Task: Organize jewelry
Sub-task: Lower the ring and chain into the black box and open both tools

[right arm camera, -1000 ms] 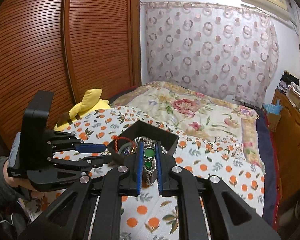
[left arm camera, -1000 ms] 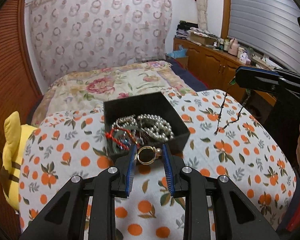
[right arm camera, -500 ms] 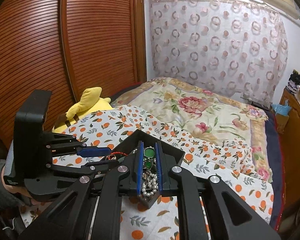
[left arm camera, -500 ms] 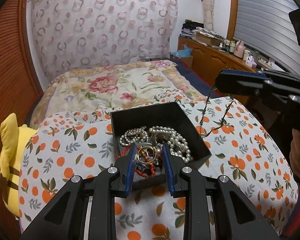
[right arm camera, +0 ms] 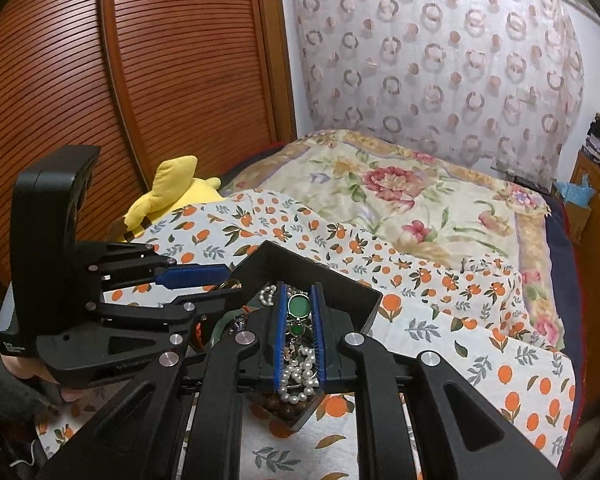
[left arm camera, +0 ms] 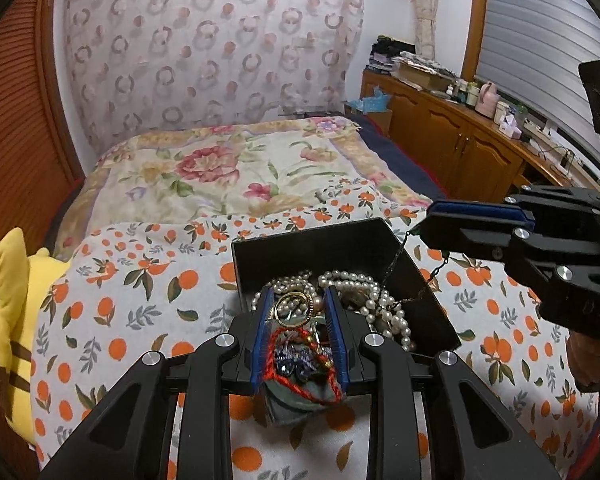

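Note:
A black open box (left arm camera: 340,242) on the orange-print cloth holds pearl strands (left arm camera: 356,284), a red cord piece and other jewelry. My left gripper (left arm camera: 298,300) is over the box, shut on a gold ring-shaped piece (left arm camera: 294,309). My right gripper (right arm camera: 299,300) is shut on a green-stone necklace (right arm camera: 299,307); its thin dark chain (left arm camera: 396,260) hangs from the blue pads down into the box. The right gripper shows in the left wrist view (left arm camera: 432,228) at the box's right edge. The box (right arm camera: 300,264) and the left gripper (right arm camera: 224,276) show in the right wrist view.
The orange-print cloth (left arm camera: 140,300) covers the near part of a bed with a floral quilt (left arm camera: 228,172). A yellow plush toy (left arm camera: 8,292) lies at the left. A wooden sideboard (left arm camera: 460,140) with clutter stands on the right, slatted wooden doors (right arm camera: 160,80) on the left.
Both grippers have moved in over the box with their jewelry. The dark chain, earlier hanging beside the box, now drops into it. The gold piece is now above the box contents.

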A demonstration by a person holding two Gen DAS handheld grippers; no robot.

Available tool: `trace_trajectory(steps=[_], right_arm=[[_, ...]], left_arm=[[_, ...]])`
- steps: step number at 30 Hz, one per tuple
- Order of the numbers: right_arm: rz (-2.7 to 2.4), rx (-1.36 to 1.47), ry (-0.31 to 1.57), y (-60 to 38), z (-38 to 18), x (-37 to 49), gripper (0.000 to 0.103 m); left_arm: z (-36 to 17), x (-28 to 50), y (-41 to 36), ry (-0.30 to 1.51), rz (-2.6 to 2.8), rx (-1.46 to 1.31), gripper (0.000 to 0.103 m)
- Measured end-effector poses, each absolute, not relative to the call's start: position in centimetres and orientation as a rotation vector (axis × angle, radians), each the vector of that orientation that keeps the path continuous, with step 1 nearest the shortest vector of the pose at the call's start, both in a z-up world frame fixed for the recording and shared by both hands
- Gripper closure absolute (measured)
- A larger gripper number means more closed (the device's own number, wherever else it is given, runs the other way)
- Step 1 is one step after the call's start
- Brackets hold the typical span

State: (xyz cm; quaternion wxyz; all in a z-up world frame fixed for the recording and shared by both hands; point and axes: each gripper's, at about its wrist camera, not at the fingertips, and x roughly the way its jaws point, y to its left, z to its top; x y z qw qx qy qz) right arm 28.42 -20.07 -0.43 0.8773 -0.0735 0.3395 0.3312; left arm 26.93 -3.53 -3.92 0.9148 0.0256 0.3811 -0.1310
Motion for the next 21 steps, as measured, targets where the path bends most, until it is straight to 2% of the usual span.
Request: trace_trajectory(steps=[4,6,19,20,21], right_arm=[[0.691,-0.147,0.711,-20.2,-0.6,28.6,0.088],[0.691,-0.146,0.711,-20.3,-0.7,28.6,0.083],[0.645,-0.123,0.736,-22.0,-2.0,27.5,0.083],[0.642,-0.120,0.736,-22.2,-2.1,27.4,0.083],[0.637,-0.117,0.736,-22.4,-2.1,27.3,0.083]], left_arm=[[-4.0,27.8,-3.7,0.784,-0.271,0.055,0.078],[-4.0,28.1,-3.7,0.783,-0.270,0.056,0.078],[-4.3,29.6,-3.8,0.779,-0.244,0.063,0.078],[-4.3,29.6,-3.9,0.780,-0.242,0.063,0.078],[-4.3,29.6,-3.9,0.780,-0.240,0.062,0.073]])
